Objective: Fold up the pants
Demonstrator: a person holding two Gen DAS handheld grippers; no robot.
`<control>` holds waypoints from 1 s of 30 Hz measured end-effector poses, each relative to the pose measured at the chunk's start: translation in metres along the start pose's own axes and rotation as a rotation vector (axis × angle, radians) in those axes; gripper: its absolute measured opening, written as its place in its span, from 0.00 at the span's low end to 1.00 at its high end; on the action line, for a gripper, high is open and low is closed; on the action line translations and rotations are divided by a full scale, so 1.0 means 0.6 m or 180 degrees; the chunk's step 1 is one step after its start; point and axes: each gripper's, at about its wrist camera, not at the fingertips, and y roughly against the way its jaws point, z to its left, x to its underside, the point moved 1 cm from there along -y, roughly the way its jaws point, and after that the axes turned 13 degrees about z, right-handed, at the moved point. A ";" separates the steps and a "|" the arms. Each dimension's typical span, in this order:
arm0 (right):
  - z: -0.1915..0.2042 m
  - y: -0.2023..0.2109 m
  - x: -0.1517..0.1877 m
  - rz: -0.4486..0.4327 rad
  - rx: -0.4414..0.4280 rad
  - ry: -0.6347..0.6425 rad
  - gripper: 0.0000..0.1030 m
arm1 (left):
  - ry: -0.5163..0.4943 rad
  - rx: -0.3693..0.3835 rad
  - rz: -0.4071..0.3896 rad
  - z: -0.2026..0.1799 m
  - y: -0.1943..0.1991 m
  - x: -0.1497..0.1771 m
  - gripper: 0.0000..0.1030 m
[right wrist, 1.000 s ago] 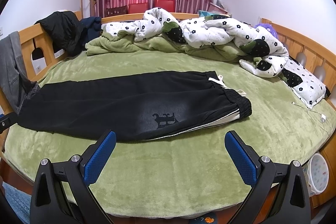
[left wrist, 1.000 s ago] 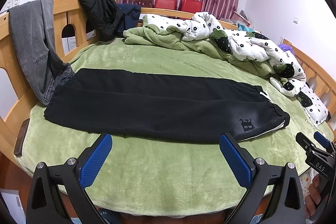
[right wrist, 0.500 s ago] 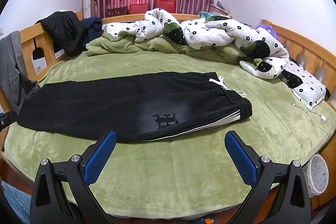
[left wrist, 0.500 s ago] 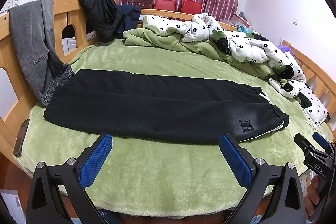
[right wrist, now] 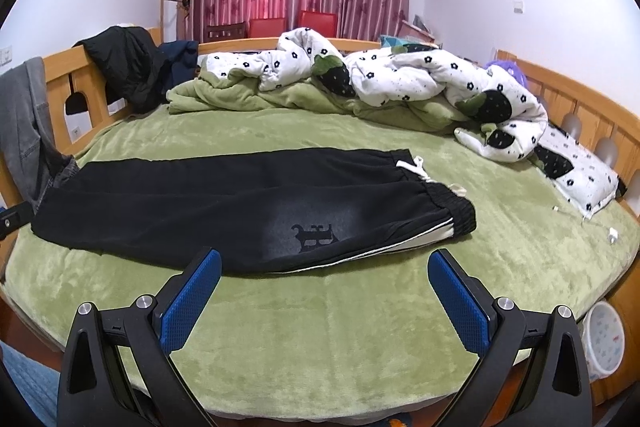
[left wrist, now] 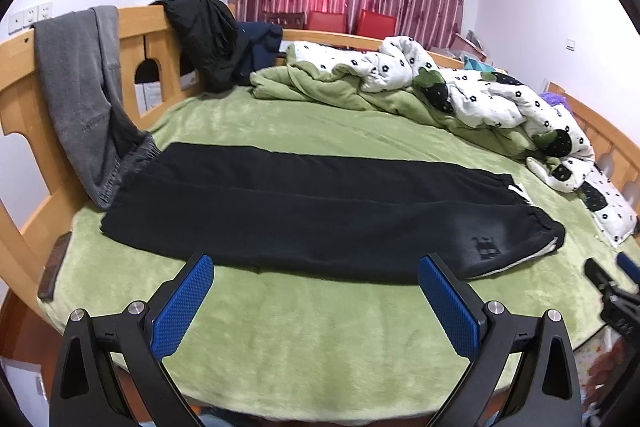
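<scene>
1. Black fleece pants [left wrist: 320, 211] lie flat on the green blanket [left wrist: 320, 327] of the bed, lengthwise from left to right; the legs already lie one over the other, with the waistband [right wrist: 460, 211] at the right and the cuffs [left wrist: 120, 211] at the left; a white drawstring [right wrist: 416, 165] shows at the far side of the waistband.
2. We find the left gripper [left wrist: 316, 291] near the front edge of the bed, its blue pads spread wide apart and holding nothing; it sits just short of the near hem of the pants, not touching cloth.
3. We find the right gripper [right wrist: 324, 287] likewise spread wide and empty; it faces the printed emblem [right wrist: 314, 235] and the waistband end.
4. Clutter at the far side: a flowered quilt [right wrist: 400, 83] in a heap, a black jacket [left wrist: 208, 35] and grey jeans [left wrist: 80, 87] hung on the wooden bed frame [left wrist: 132, 23]; the jeans hang just beside the cuffs, and we cannot tell whether they touch.
5. Our judgement: the lengthwise fold looks done; the crosswise fold has not begun; the step in hand is the approach to a grasp.
6. The next move, in our view, calls for each gripper to pinch one end through both layers, then carry one end over to the other; a shallow pinch may take the top layer only.
</scene>
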 end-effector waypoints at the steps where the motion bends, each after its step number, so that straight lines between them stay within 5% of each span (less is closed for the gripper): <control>1: -0.002 -0.001 0.000 -0.0041 0.0006 -0.0010 0.99 | -0.0001 -0.0034 0.0005 0.005 -0.007 -0.001 1.00; 6: -0.022 -0.036 0.004 0.0044 -0.0275 -0.0082 0.95 | 0.0050 0.0037 0.0117 0.042 -0.043 -0.006 0.99; 12: -0.063 -0.142 0.027 0.0375 -0.0600 -0.0297 0.86 | 0.0398 0.0427 0.0444 0.122 -0.144 0.021 0.99; 16: -0.107 -0.230 0.045 0.0700 -0.0713 -0.0645 0.74 | 0.0724 0.0580 0.0626 0.177 -0.217 0.037 0.96; 22: -0.188 -0.324 0.037 0.0894 -0.1036 -0.1307 0.73 | 0.1271 0.0950 0.0841 0.231 -0.319 0.040 0.88; 30: -0.192 -0.444 -0.033 0.1195 -0.1323 -0.1706 0.74 | 0.1574 0.0966 0.0706 0.238 -0.390 0.014 0.83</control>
